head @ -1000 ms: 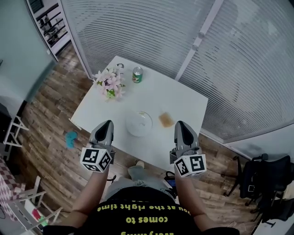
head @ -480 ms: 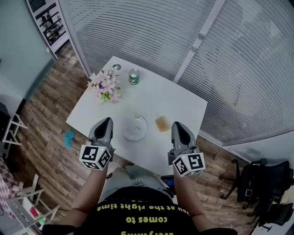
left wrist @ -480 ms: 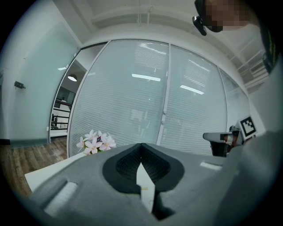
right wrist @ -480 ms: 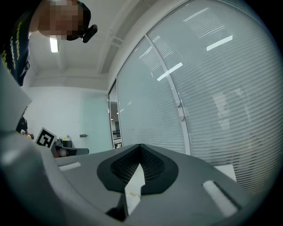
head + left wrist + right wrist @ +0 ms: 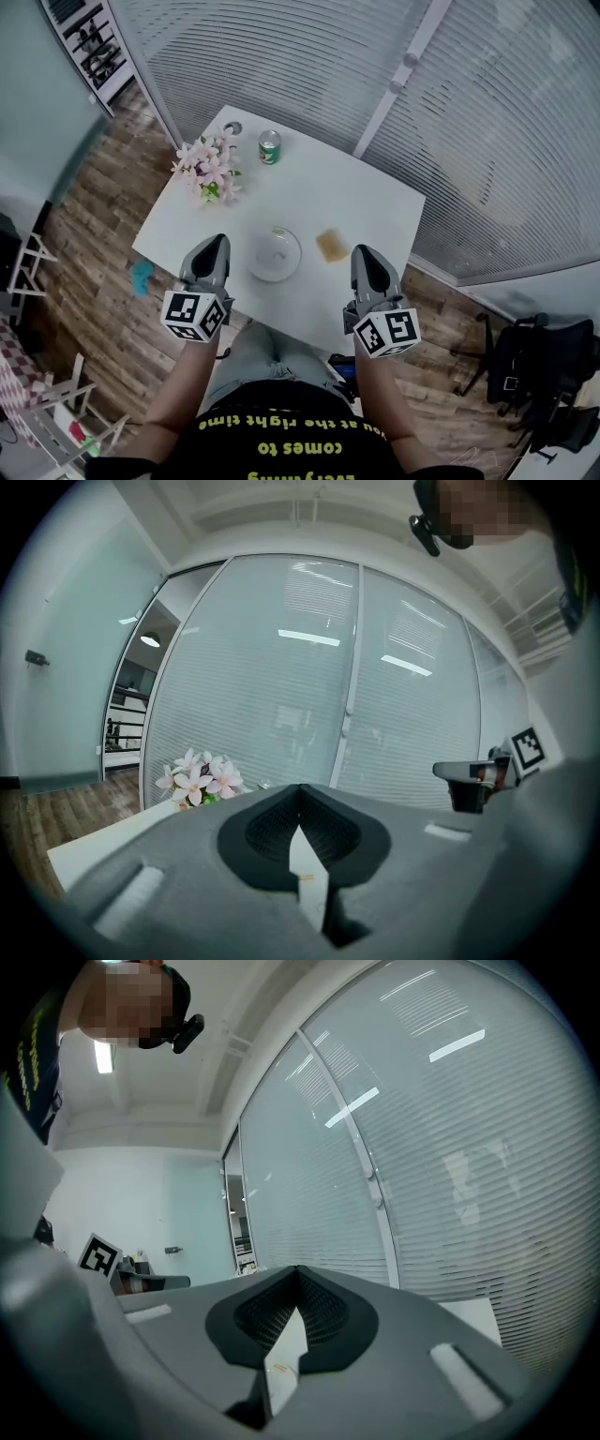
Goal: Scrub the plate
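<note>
A clear round plate (image 5: pixel 275 253) lies near the front edge of the white table (image 5: pixel 309 202), with a tan sponge (image 5: pixel 331 245) just to its right. My left gripper (image 5: pixel 215 249) hangs over the table's front edge left of the plate, shut and empty. My right gripper (image 5: pixel 367 259) is held right of the sponge, also shut with nothing in it. In the left gripper view the jaws (image 5: pixel 300 803) meet in a closed seam; the right gripper view shows the same (image 5: pixel 298 1283). Neither gripper view shows the plate or sponge.
A pot of pink flowers (image 5: pixel 208 169) and a green can (image 5: pixel 269 147) stand at the table's far left, with a small round object (image 5: pixel 232 127) at the corner. Frosted glass walls run behind the table. A dark bag (image 5: pixel 539 375) sits on the wood floor at right.
Both grippers and the view have shifted slightly; the table and its plate sit a little higher and further left in the head view. Both grippers stay shut.
</note>
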